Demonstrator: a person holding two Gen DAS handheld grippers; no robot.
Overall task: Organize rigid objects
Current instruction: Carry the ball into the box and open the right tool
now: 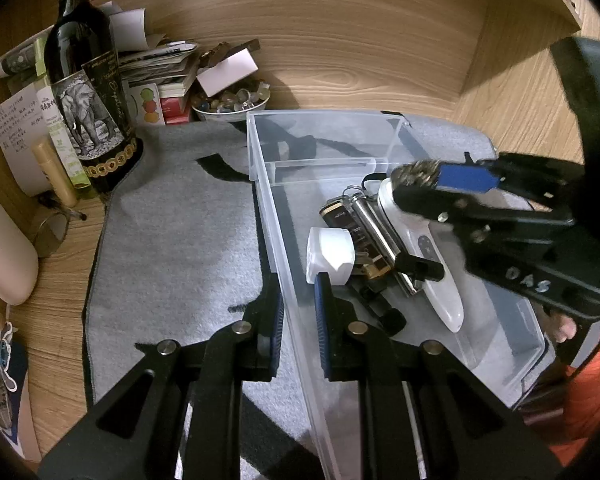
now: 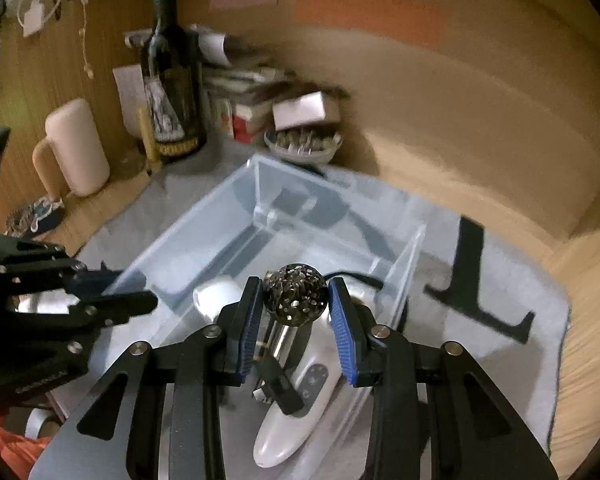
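right gripper: pinching the perforated metal ball, hovering over the clear bin | left gripper: narrow, straddling bin's wall, steadying it | step: binning ball | next: probably lower, let go beside white remote

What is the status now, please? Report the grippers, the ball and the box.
Right gripper shut on metal ball, above clear box. Left gripper astride the box's near wall. Remote, harmonica, white plug crowd the box below.
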